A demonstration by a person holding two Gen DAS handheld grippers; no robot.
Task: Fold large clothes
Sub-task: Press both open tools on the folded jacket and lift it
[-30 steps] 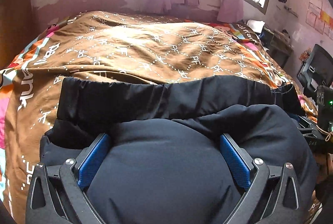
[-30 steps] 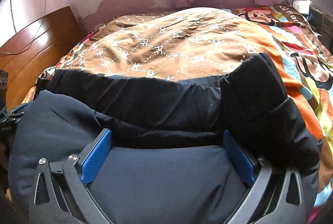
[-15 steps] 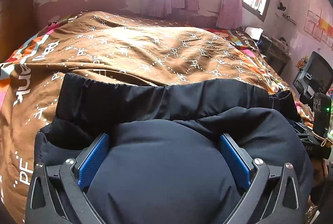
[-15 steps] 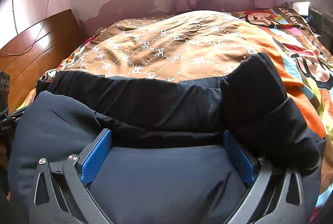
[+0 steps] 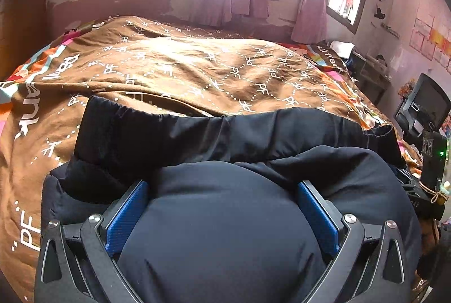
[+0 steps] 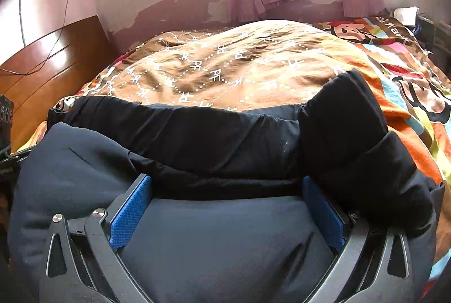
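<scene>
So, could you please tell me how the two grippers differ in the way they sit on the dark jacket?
The left gripper has a rounded bulge of jacket puffing up between its blue pads; the fabric between the right gripper pads lies flatter, with a straight folded edge. A thick folded sleeve lies just past the right gripper's right pad; nothing like it lies by the left gripper. Both stand wide apart with jacket between them, over the brown bedspread.
</scene>
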